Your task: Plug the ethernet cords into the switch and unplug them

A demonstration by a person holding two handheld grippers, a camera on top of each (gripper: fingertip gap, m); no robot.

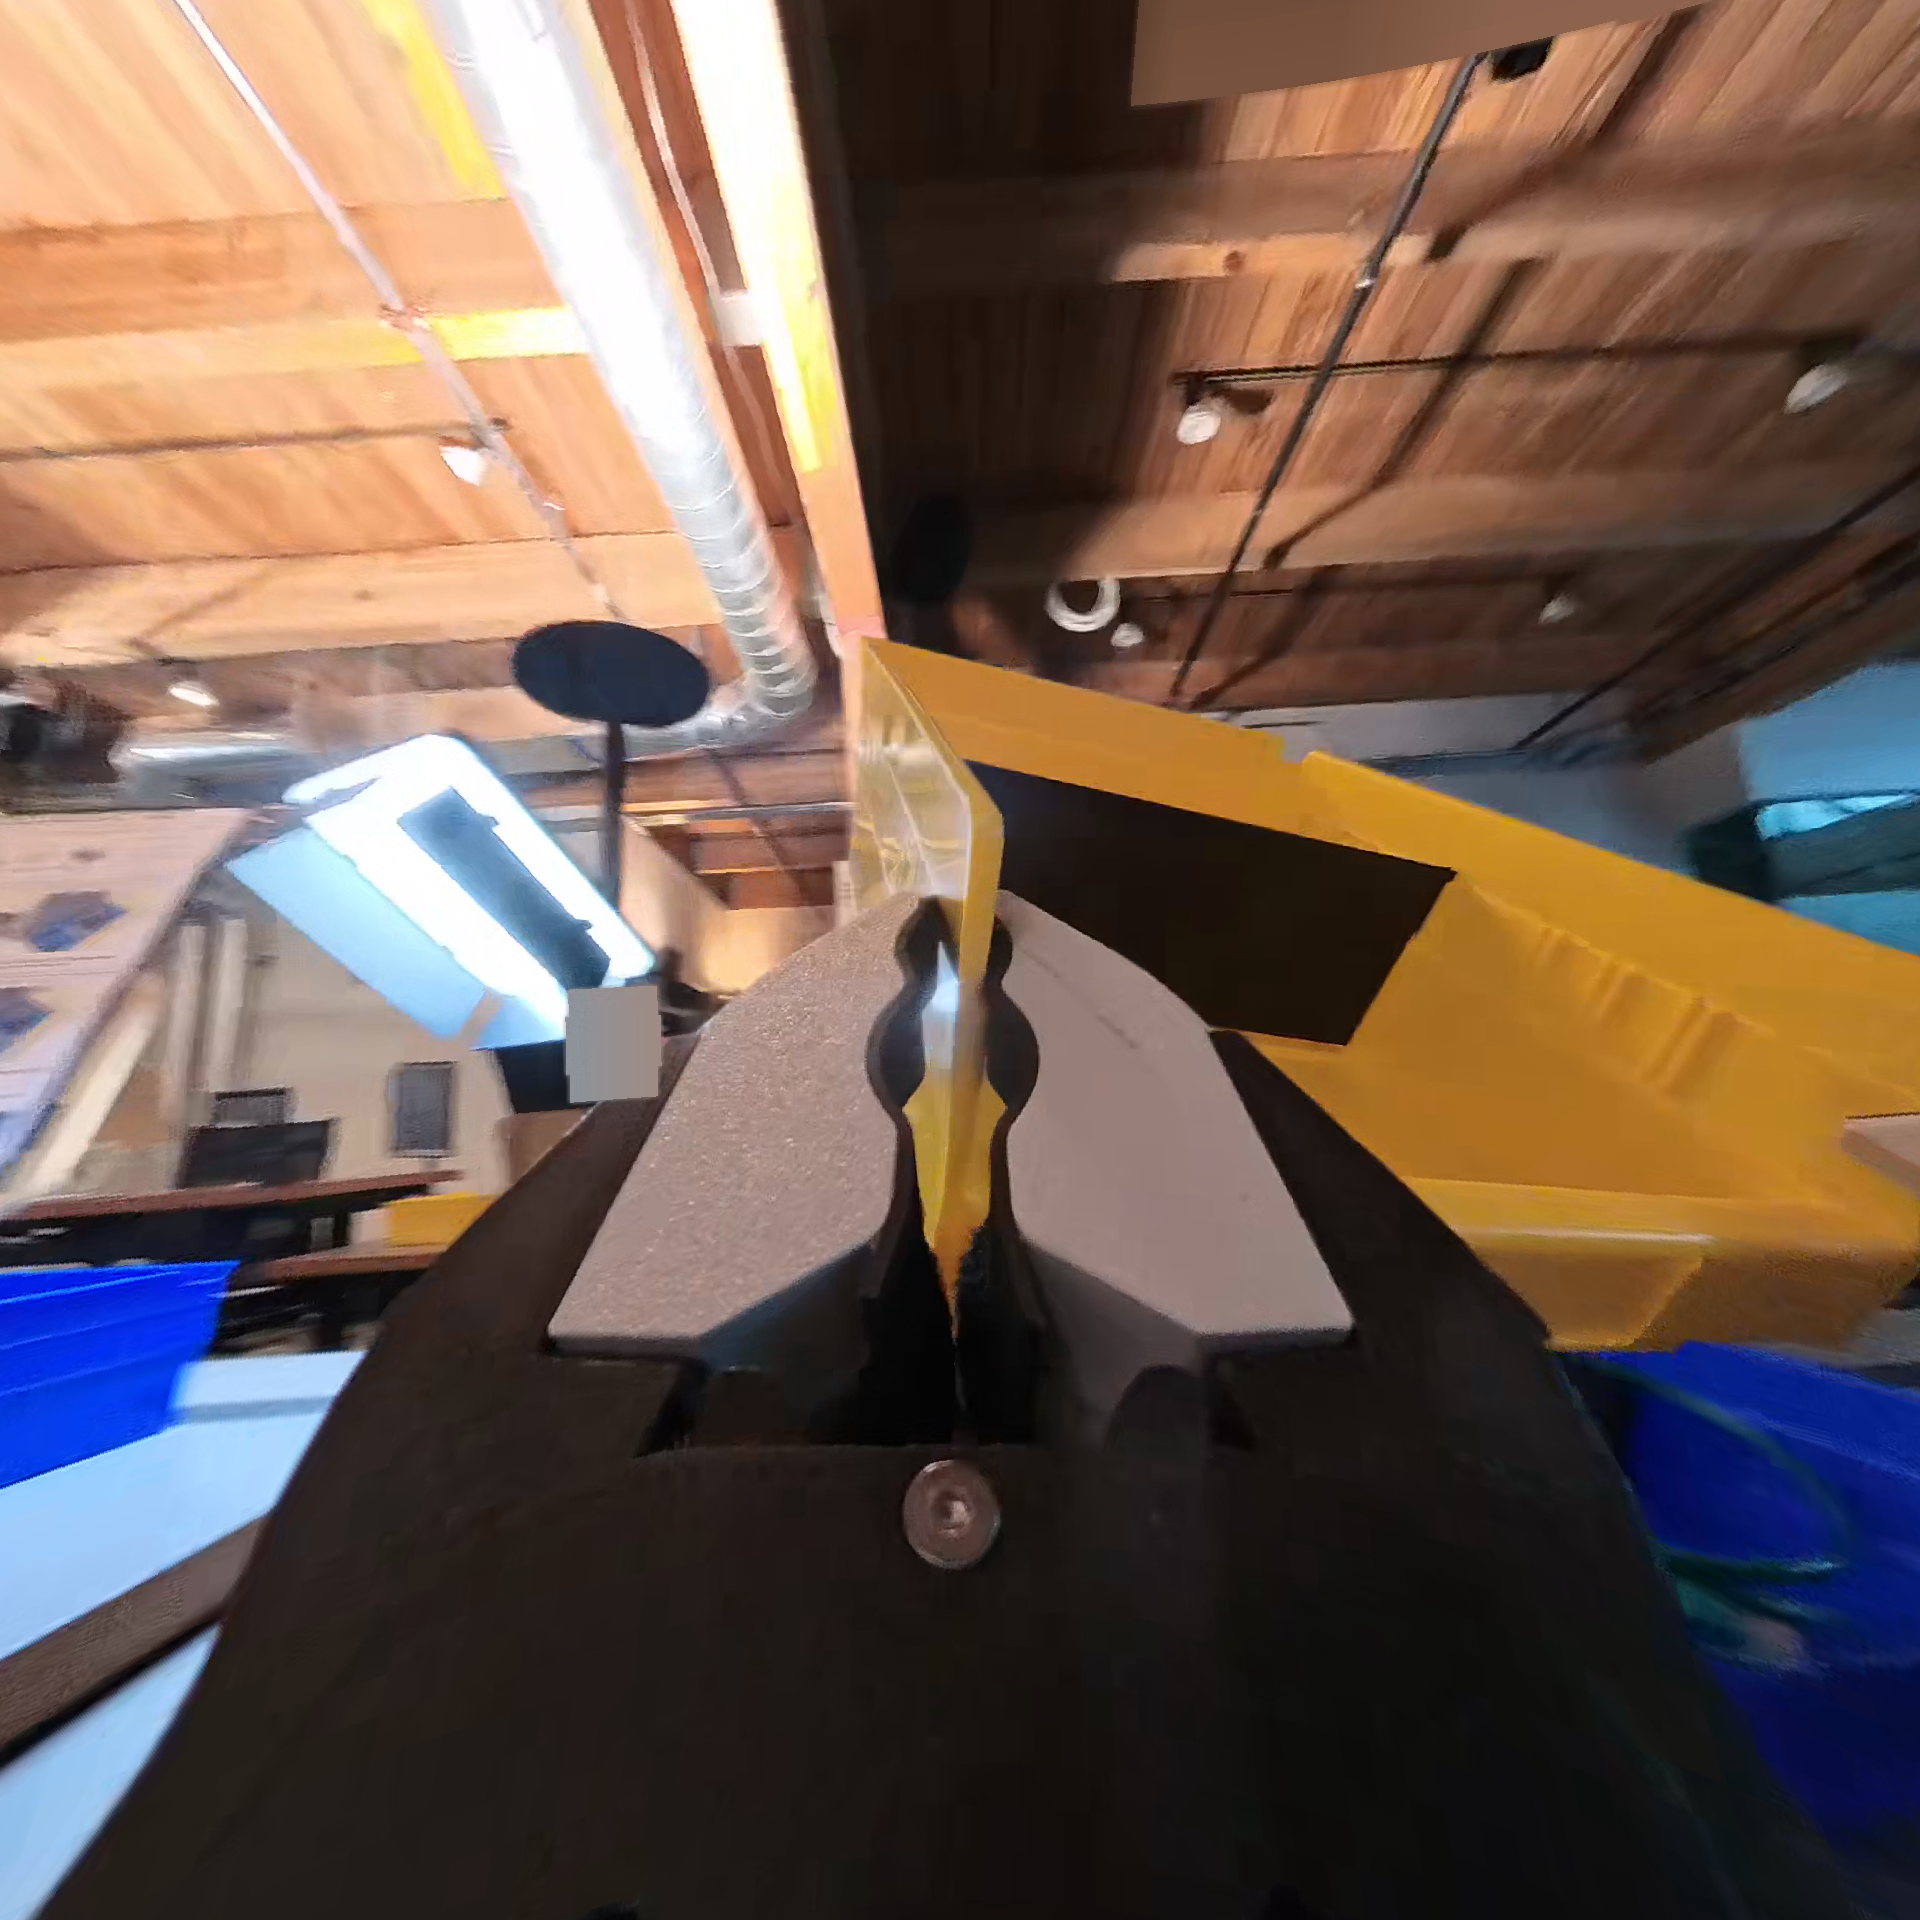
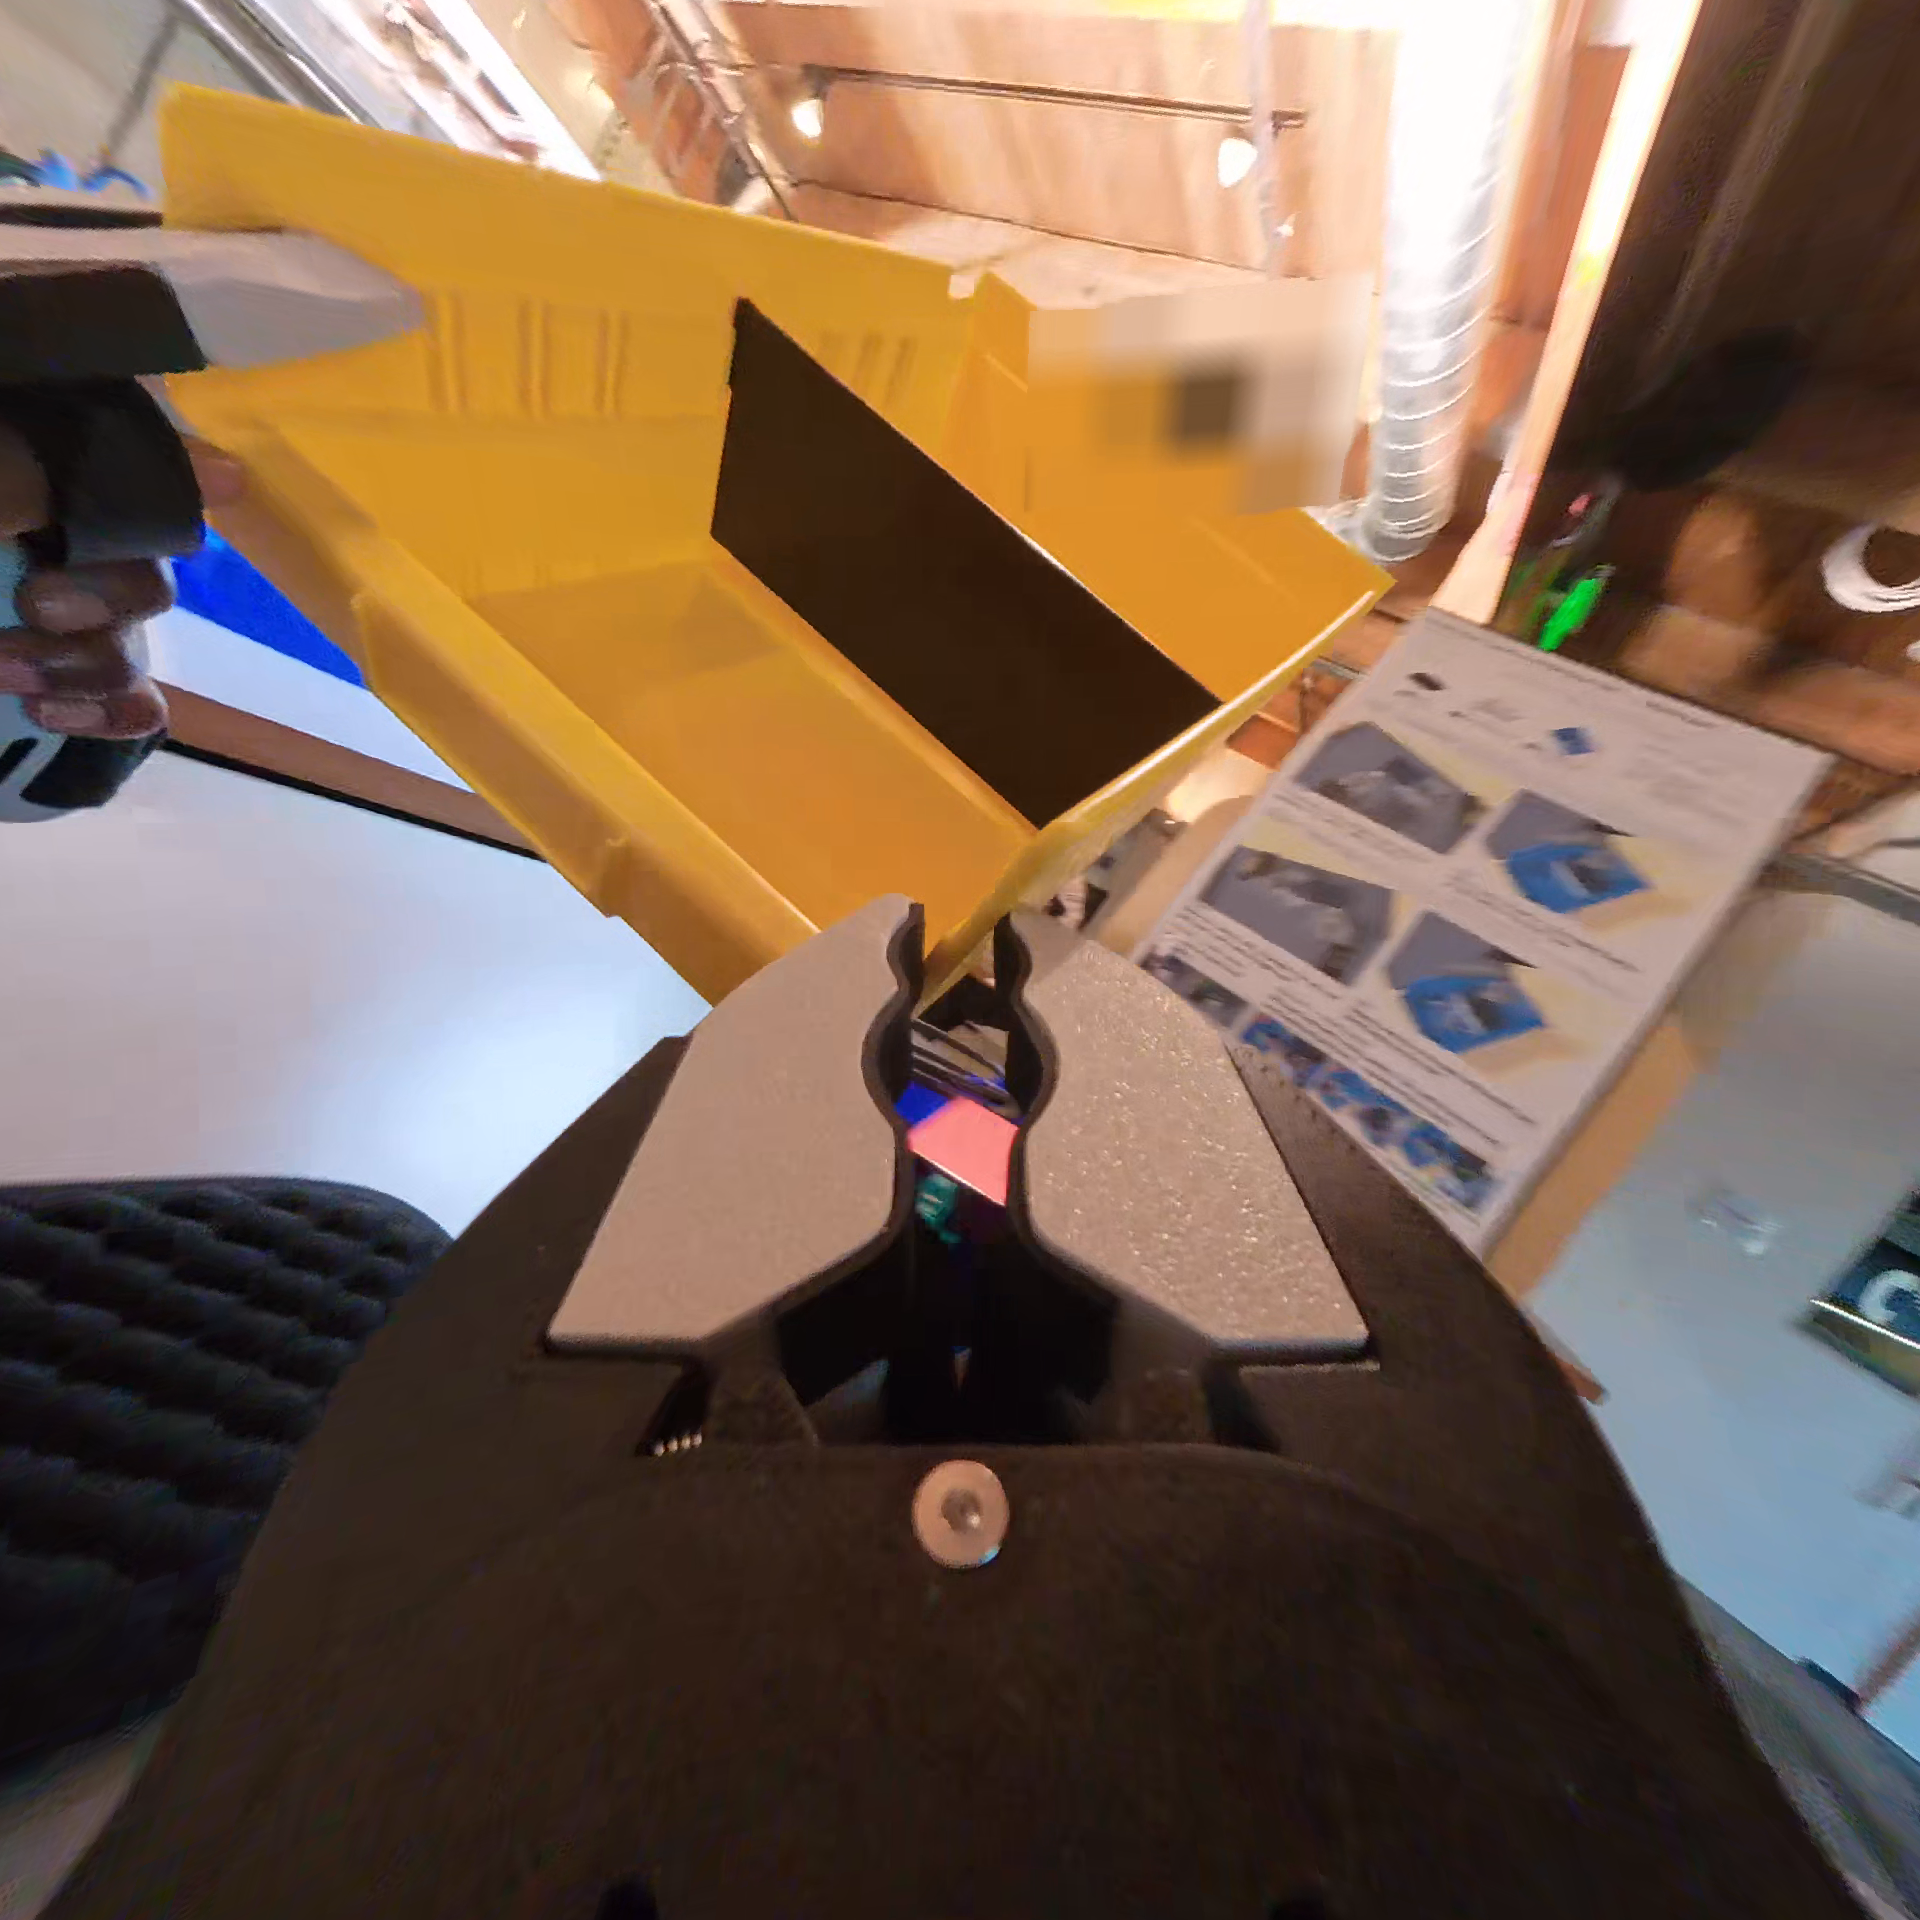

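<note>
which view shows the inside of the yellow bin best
The right wrist view: the bin is tilted open toward it, showing its floor and black divider. The left wrist view shows mostly one bin wall edge-on.

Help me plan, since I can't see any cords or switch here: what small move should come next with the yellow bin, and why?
Probably lower the yellow bin level onto the white table. Both grippers, left and right, pinch opposite walls, holding it tilted in the air; its visible interior shows only a black divider, so nothing seems left to pour.
</note>
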